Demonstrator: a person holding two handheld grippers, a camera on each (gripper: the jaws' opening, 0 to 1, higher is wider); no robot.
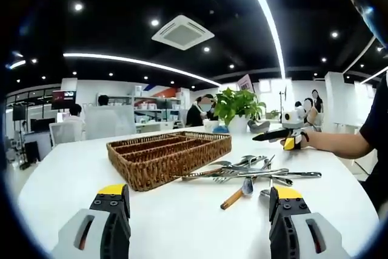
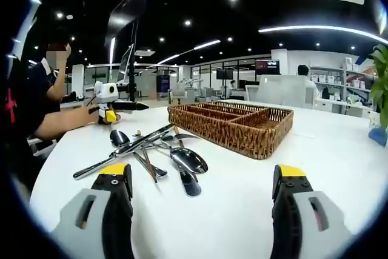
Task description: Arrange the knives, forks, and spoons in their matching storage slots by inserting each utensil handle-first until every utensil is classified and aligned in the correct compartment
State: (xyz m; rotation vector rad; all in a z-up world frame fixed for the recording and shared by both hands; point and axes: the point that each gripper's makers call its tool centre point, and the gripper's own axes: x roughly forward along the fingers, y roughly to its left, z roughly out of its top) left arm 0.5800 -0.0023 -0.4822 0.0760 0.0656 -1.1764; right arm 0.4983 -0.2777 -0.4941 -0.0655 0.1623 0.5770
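Note:
A brown wicker tray (image 1: 176, 165) with long slots stands on the white table (image 1: 66, 180), its slots bare as far as I can see. Right of it lies a loose pile of metal utensils (image 1: 254, 171), including forks, spoons and one wooden-handled piece (image 1: 233, 197). My left gripper (image 1: 199, 201) is open and low over the table, short of the tray. In the right gripper view the tray (image 2: 242, 137) is ahead and the utensils (image 2: 151, 153), with a large spoon (image 2: 189, 161), lie to its left. My right gripper (image 2: 203, 186) is open with nothing between its jaws.
A potted green plant (image 1: 239, 107) stands behind the tray. The right gripper (image 1: 290, 133) shows at the far side of the pile, held in a person's hand, and the left gripper (image 2: 109, 110) shows likewise. People sit at desks in the office behind.

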